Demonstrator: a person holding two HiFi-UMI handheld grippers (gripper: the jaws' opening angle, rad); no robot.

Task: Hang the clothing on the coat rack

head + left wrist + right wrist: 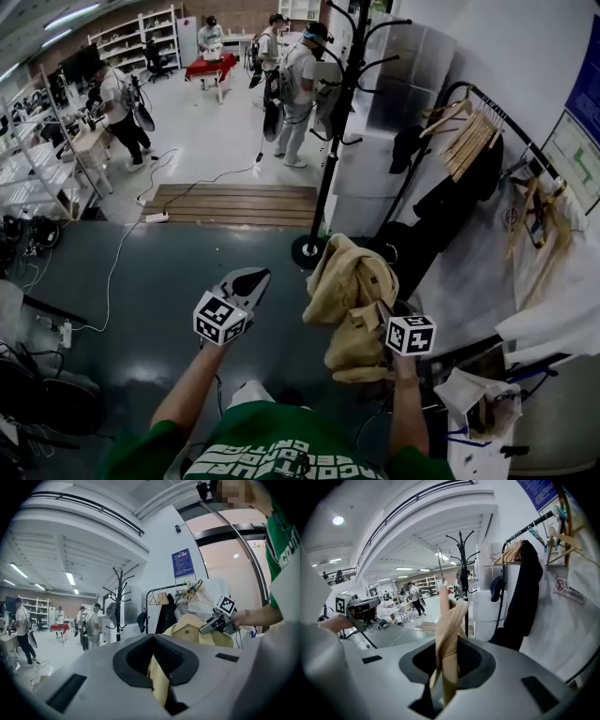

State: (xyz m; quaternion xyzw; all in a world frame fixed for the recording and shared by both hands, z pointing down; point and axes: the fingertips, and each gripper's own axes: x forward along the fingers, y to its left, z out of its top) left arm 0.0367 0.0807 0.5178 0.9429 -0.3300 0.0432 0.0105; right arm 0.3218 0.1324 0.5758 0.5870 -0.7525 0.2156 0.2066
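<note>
Jacket (349, 291), tan, one piece. Held off the floor as a bunched heap between the two grippers, just in front of the coat rack (328, 159). Not yet on any hook.

Left gripper (158, 681): jaws drawn together on a narrow strip of the tan cloth.

Right gripper (443, 681): jaws pinching a twisted fold of the same cloth, which stands up out of them.

Coat rack: black single pole on a round base (307, 251). Curved upper hooks (386, 25) sit high above the jacket.

Hazards, as judged from this position:
1. Slip. Both grips take only thin edges of a heavy garment, so the lift to hook height may drag the cloth out of one claw and leave the jacket dangling or dropped.
2. Buried collar. The jacket is crumpled, and no collar or loop is presented to a hook. A hook caught in a loose fold would likely let the jacket slide off on release.
3. Snag. Hanging folds may catch on the lower hooks during the rise.
4. Tipping. A sideways tug on a high hook could rock the pole on its small base.
5. Neighbours. The garment rail (511, 127), with its wooden hangers (469, 141) and dark coat (455, 202), stands close on the right, and a swinging sleeve may tangle there.
</note>
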